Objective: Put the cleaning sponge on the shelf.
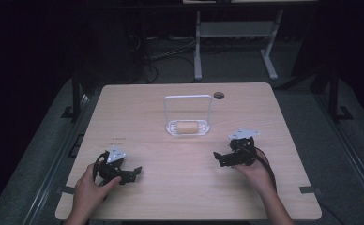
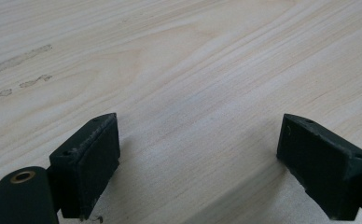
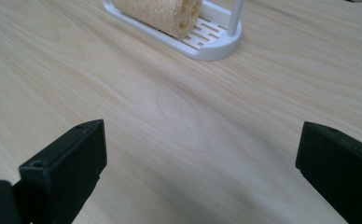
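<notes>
Light wooden table [image 1: 283,140] on grey floor [image 1: 349,154], white-legged desk frame [image 1: 236,33] behind, dark room.

the high view looks forward and down from above the near edge of the table [image 1: 124,112]. each gripper view sits low and close over the wood. the right gripper view faces the white rack [image 3: 207,44], which the high view shares [image 1: 188,127].

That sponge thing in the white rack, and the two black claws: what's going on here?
A person sits at a wooden table with a claw in each hand. The left claw and right claw both rest low and open, holding nothing. A tan sponge roll lies in a white rack between and beyond them, untouched.
</notes>
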Available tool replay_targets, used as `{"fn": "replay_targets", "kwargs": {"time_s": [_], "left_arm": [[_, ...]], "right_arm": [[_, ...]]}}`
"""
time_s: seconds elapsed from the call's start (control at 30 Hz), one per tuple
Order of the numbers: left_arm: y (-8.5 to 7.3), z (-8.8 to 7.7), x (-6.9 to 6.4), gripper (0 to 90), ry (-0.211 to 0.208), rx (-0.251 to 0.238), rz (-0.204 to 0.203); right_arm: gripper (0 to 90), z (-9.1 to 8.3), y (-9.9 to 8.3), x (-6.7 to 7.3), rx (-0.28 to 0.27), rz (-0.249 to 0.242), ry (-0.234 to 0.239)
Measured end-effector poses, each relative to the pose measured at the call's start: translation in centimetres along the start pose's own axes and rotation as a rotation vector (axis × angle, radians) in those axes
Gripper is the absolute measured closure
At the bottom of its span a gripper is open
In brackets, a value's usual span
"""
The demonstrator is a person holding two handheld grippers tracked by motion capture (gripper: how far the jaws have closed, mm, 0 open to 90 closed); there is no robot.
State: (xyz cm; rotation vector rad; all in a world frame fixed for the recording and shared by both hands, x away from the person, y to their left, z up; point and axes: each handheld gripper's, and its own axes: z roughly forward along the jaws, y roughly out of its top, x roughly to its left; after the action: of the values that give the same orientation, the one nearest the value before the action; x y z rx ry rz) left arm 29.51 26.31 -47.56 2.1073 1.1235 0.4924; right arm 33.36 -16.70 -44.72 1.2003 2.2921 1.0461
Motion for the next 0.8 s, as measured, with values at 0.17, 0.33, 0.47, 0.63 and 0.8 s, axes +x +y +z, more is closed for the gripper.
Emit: {"fn": "replay_targets", "kwargs": {"time_s": [0.17,0.33,0.47,0.63,0.8], "left_arm": [[0.0,0.0,0.0,12.6,0.001,0.0,0.001],[0.0,0.0,0.0,12.6,0.001,0.001,0.003],[0.0,0.0,0.0,12.6,0.001,0.0,0.002],[0.0,0.0,0.0,12.7,0.001,0.001,0.003],[0.0,0.0,0.0,12.7,0.001,0.0,0.003]], "right_arm": [[1.8,-1.4,-1.1,0.0,-0.014,0.0,-0.001],[1.8,-2.5,-2.5,0.1,-0.017,-0.005,-0.012],[1.8,-3.2,-3.6,0.2,-0.013,-0.007,-0.024],[1.8,-3.8,-5.2,0.1,-0.004,-0.003,-0.035],[1.8,-4.5,-6.6,-0.2,-0.005,0.01,-0.047]]}}
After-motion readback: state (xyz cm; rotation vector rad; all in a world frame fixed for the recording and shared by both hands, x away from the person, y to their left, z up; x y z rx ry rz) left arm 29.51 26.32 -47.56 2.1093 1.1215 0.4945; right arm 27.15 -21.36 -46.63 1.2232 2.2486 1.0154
